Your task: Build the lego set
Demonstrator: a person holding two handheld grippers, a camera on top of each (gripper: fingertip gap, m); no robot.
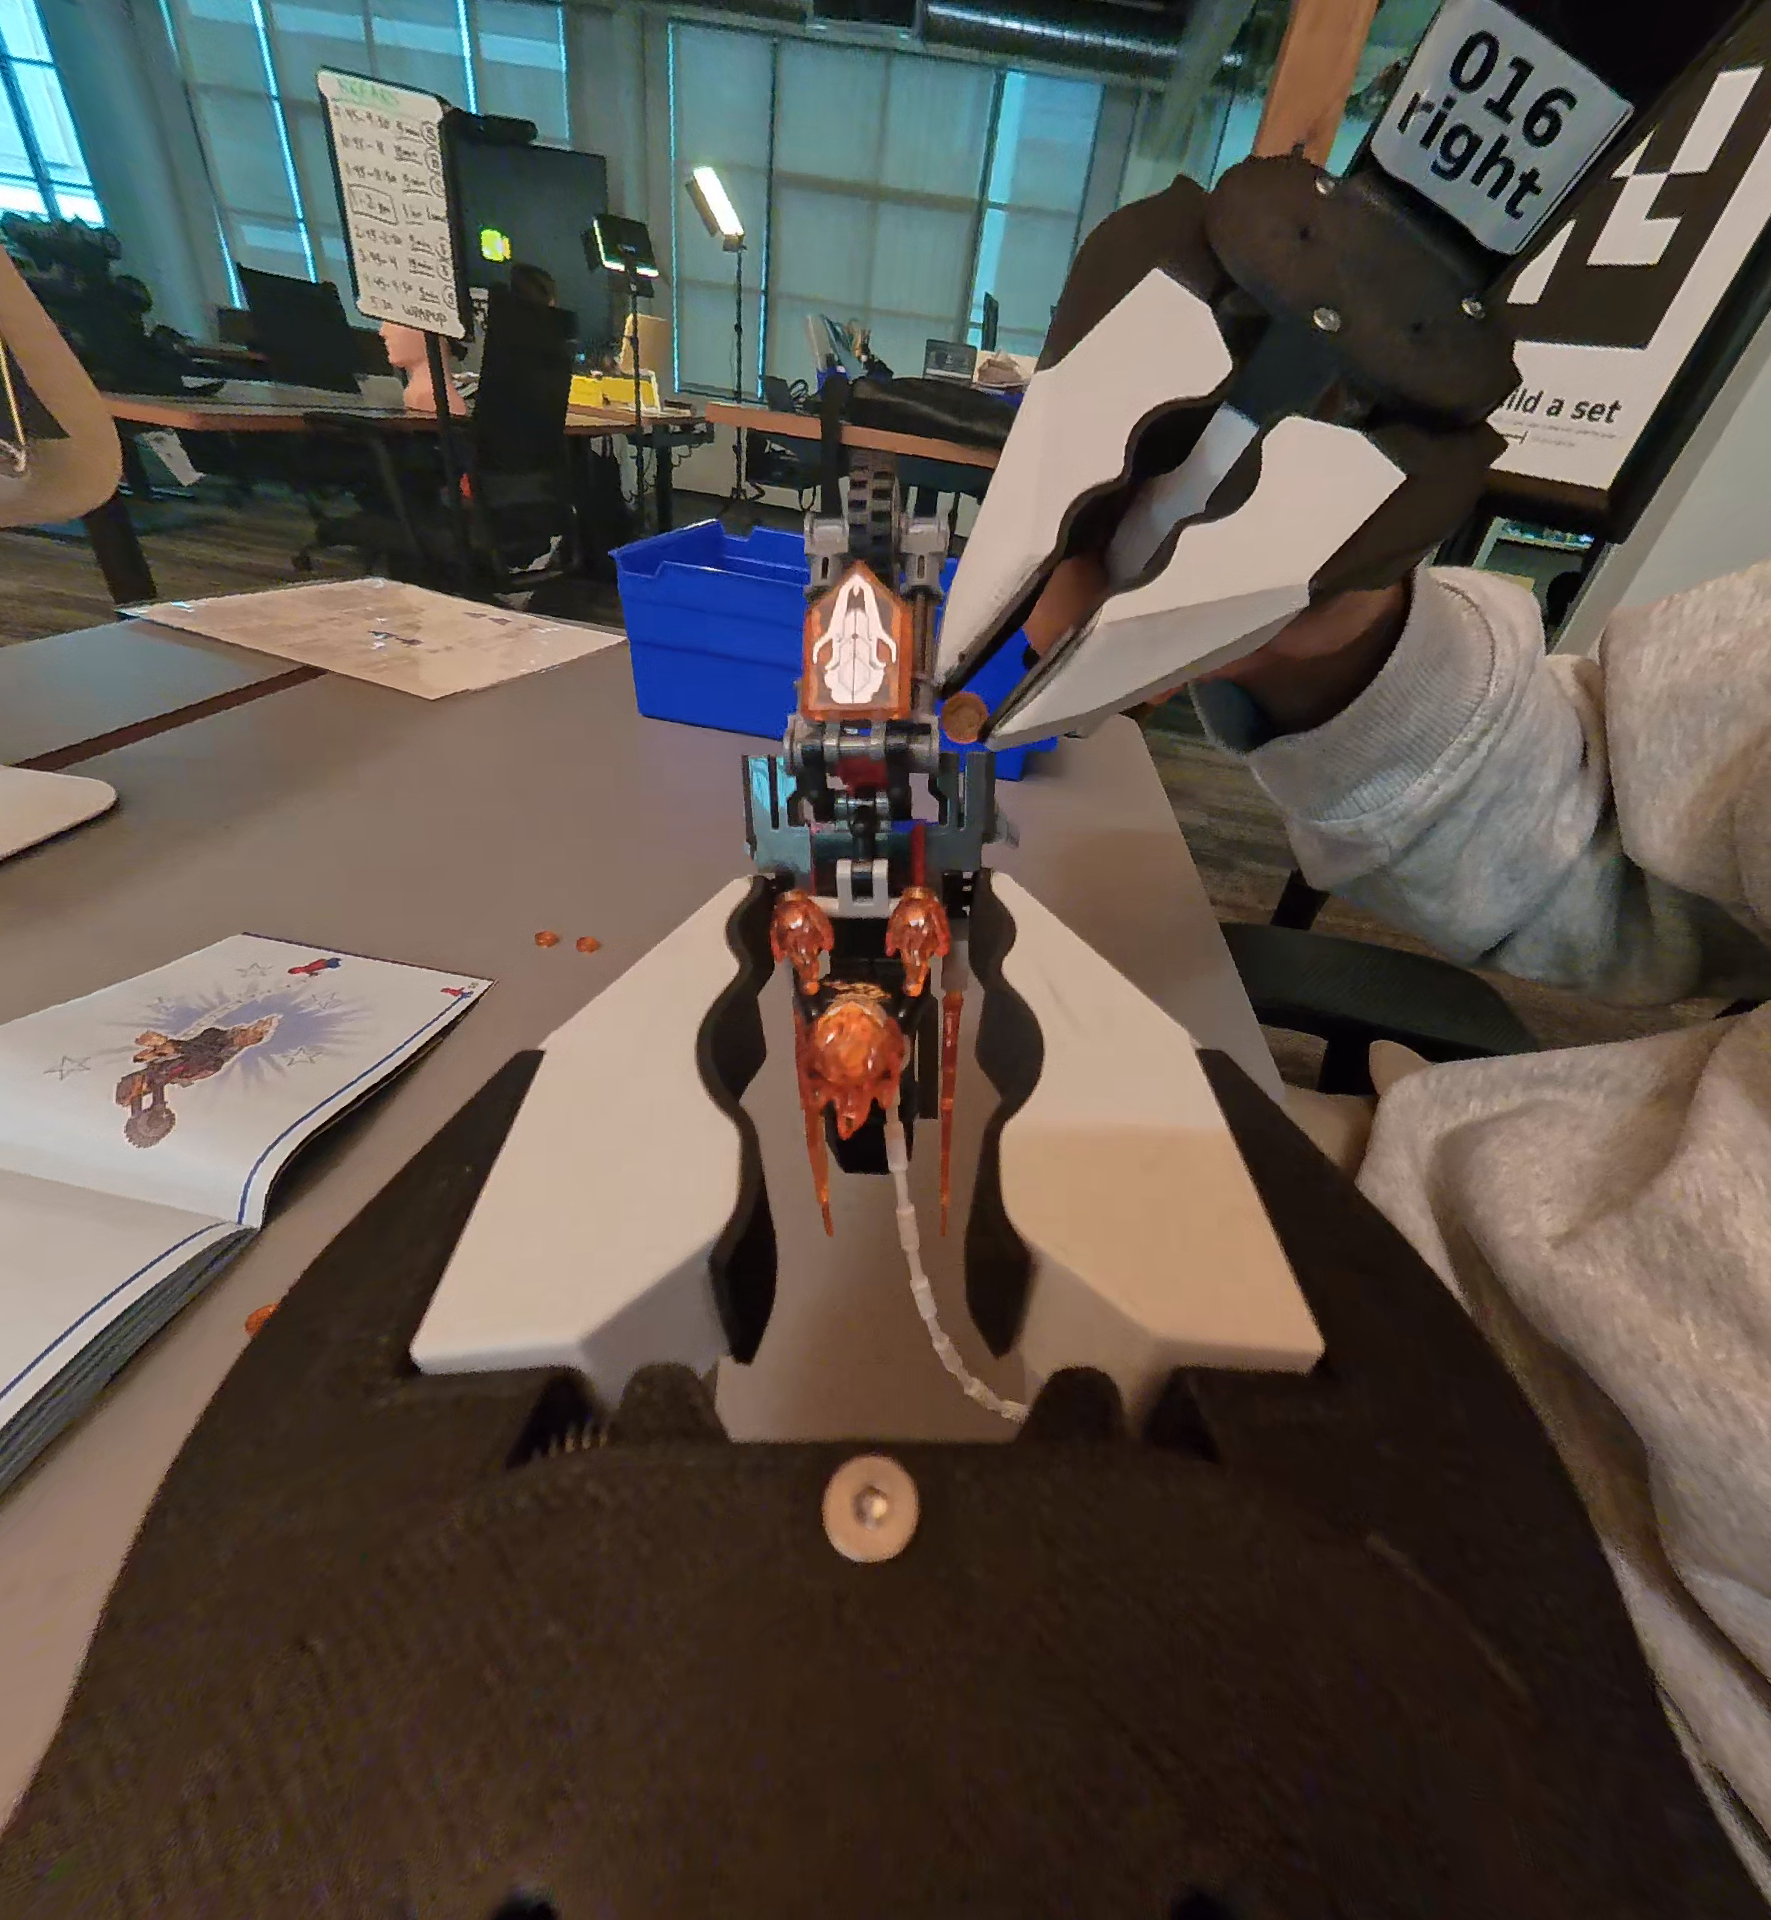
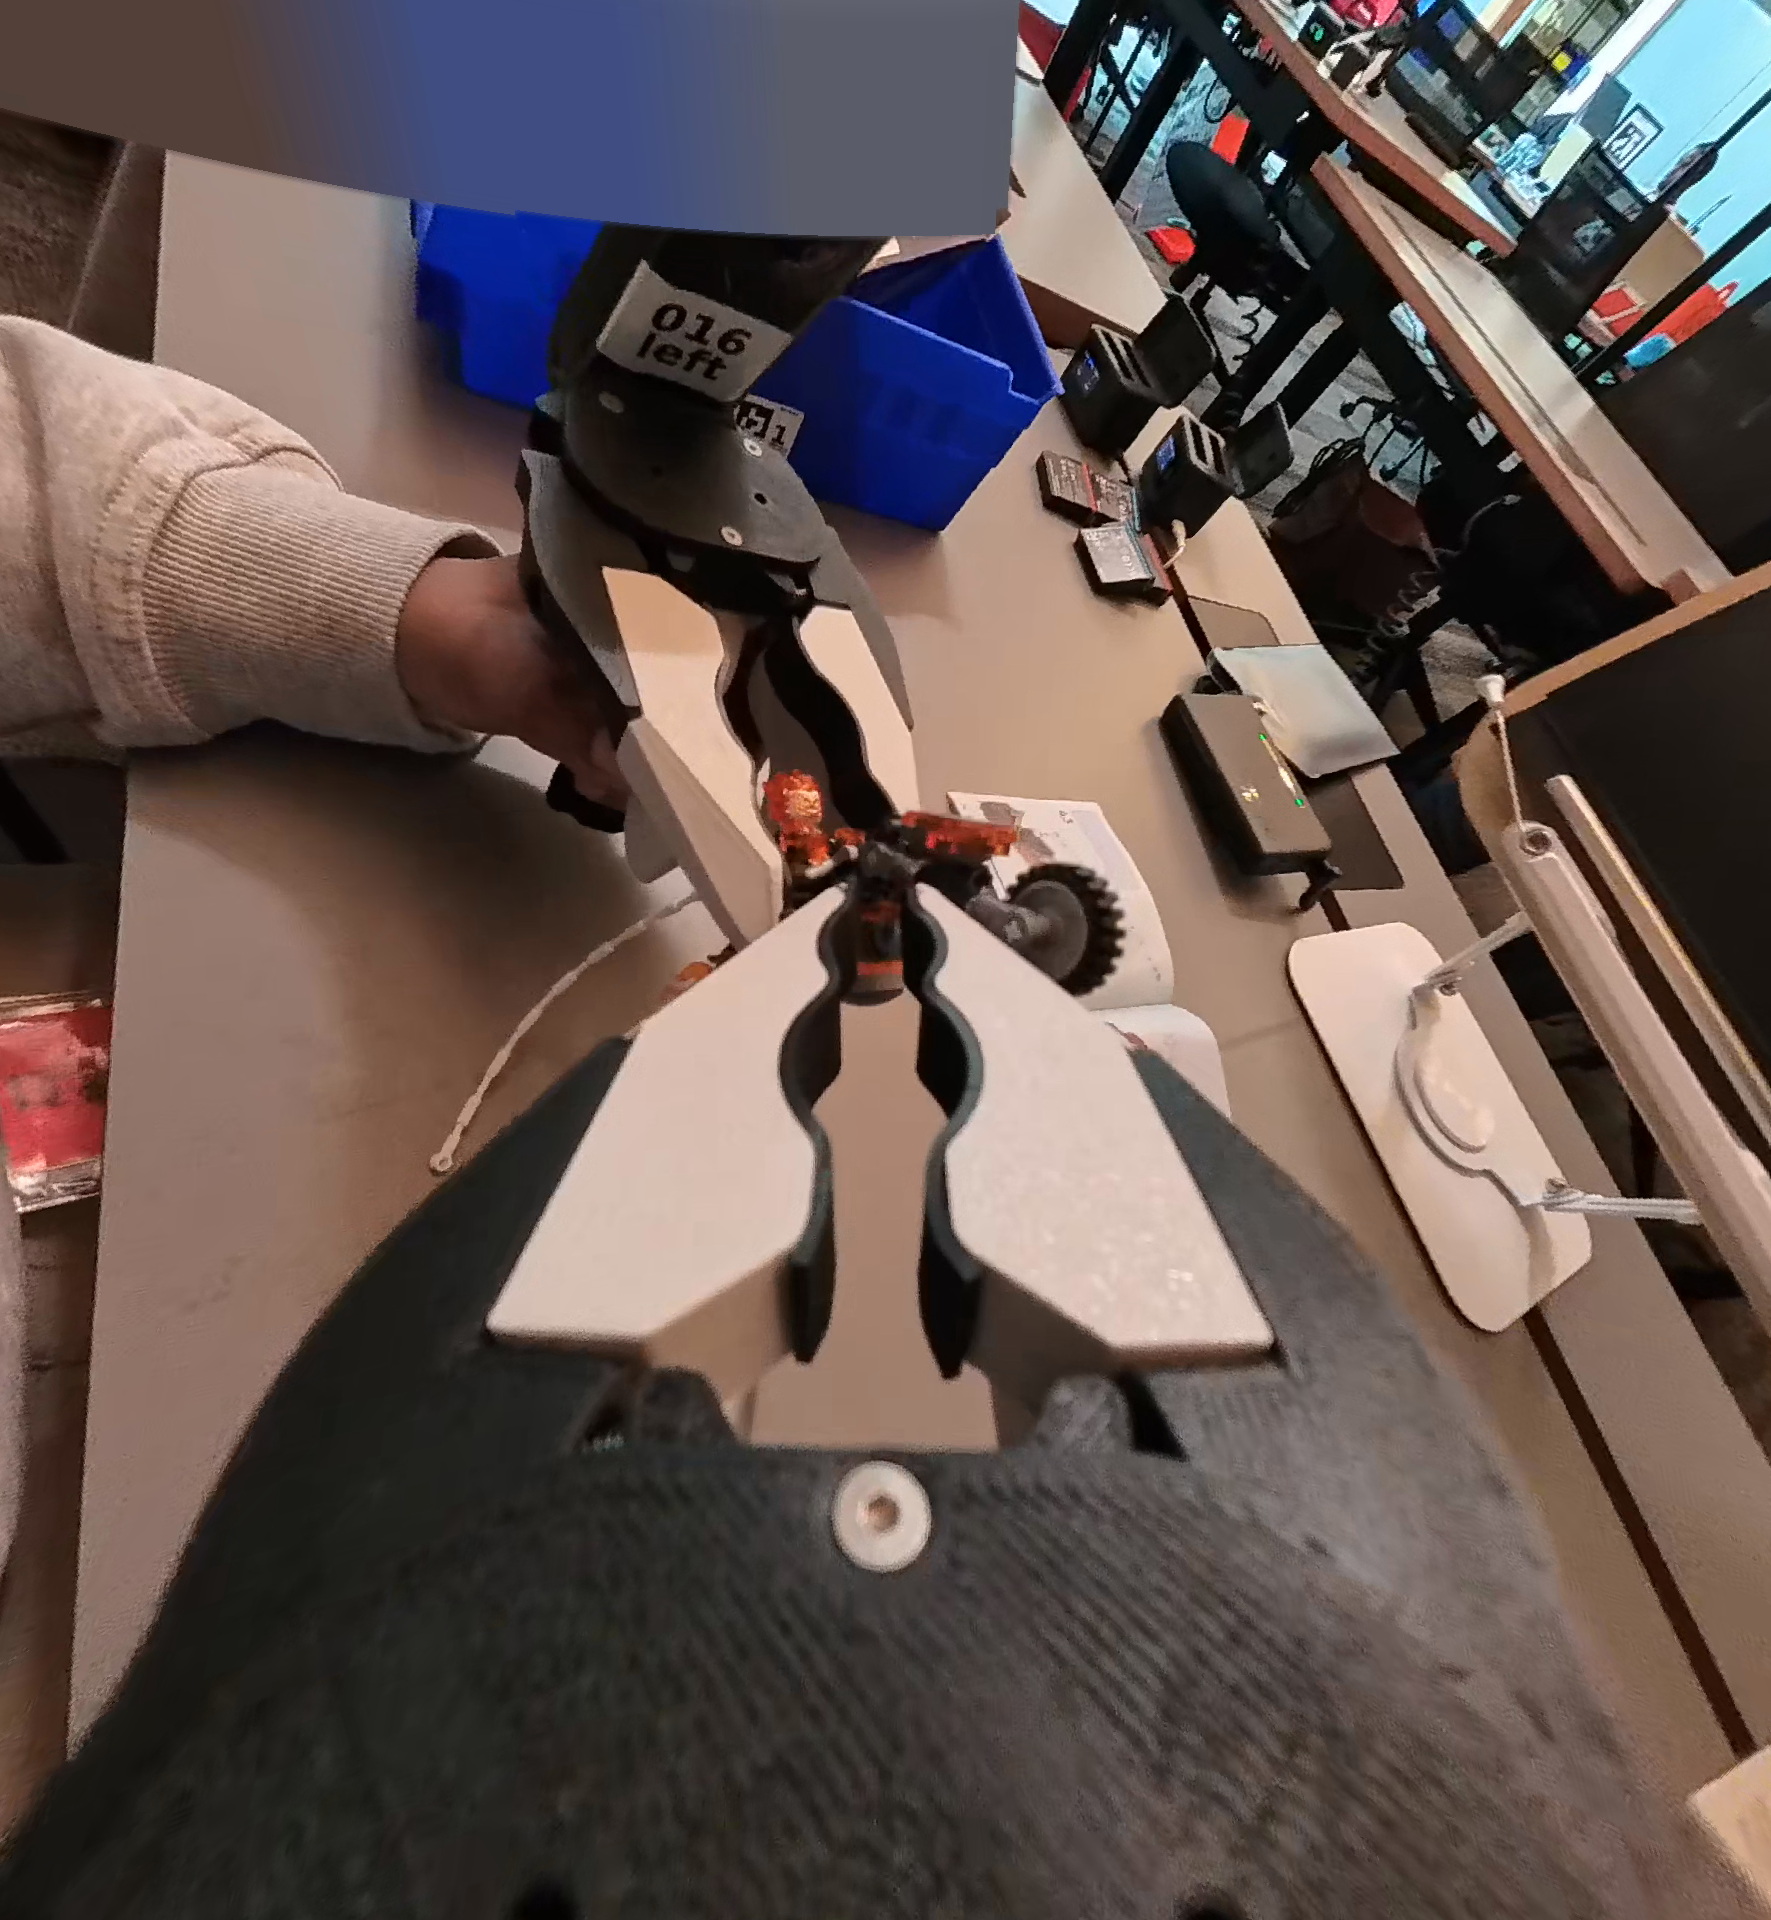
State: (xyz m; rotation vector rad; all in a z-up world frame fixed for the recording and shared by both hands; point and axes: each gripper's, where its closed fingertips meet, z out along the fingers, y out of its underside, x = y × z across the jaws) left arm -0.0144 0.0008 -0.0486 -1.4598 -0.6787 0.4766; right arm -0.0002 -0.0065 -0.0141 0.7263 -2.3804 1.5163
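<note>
Left wrist view: left gripper (image 1: 865, 894) clamps lego bike (image 1: 865, 790) | right gripper (image 1: 964, 717) pinches brown stud (image 1: 964, 715), hidden in right view

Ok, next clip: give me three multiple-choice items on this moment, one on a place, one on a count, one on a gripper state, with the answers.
1. Where does the open instruction booklet lie, as the left wrist view shows it?
A. left of the lego bike
B. inside the blue bin
C. under the right gripper

2. How many small orange studs lie side by side on the table beyond the booklet?
A. none
B. two
C. five

3. What is the left gripper doing?
A. hanging open over the table
C. resting empty in the bin
B. shut on the lego bike

Answers:
1 A, the booklet lies on the table left of the bike.
2 B, a pair sits past the booklet's far corner.
3 B, its fingers close on the bike's rear, while the right gripper pinches a small round piece beside the bike's orange shield.
</note>
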